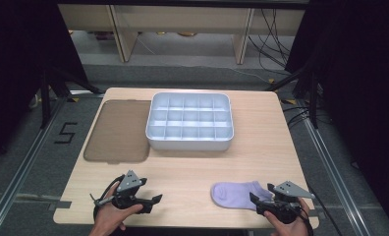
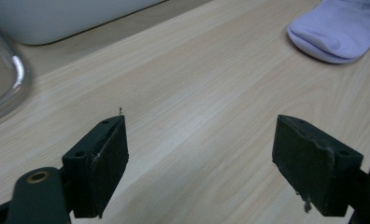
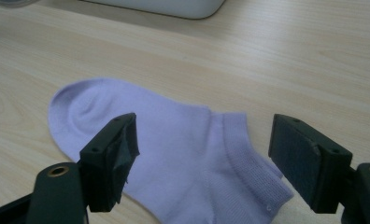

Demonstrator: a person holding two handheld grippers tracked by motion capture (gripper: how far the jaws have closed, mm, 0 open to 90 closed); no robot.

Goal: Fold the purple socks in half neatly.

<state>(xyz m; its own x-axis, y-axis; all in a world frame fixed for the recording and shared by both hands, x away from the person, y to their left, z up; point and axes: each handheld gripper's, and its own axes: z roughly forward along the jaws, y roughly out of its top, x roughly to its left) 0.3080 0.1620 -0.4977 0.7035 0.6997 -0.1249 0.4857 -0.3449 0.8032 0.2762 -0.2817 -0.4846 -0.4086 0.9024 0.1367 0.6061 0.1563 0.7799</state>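
Note:
A lilac ankle sock (image 1: pixel 236 195) lies flat near the table's front right edge, toe pointing left. My right gripper (image 1: pixel 263 200) hovers open at the sock's cuff end; in the right gripper view the sock (image 3: pixel 174 154) spreads out under and between the wide-apart jaws, nothing pinched. My left gripper (image 1: pixel 153 202) rests open at the front left, over bare wood, its jaws pointing right toward the sock (image 2: pixel 342 30). In the left gripper view its gripper (image 2: pixel 202 154) holds nothing.
A white tray (image 1: pixel 189 142) divided into several compartments stands at the table's middle back. Its tinted translucent lid (image 1: pixel 119 130) lies flat to the left of it. Bare wood lies between the tray and the grippers. Table edges are close behind both hands.

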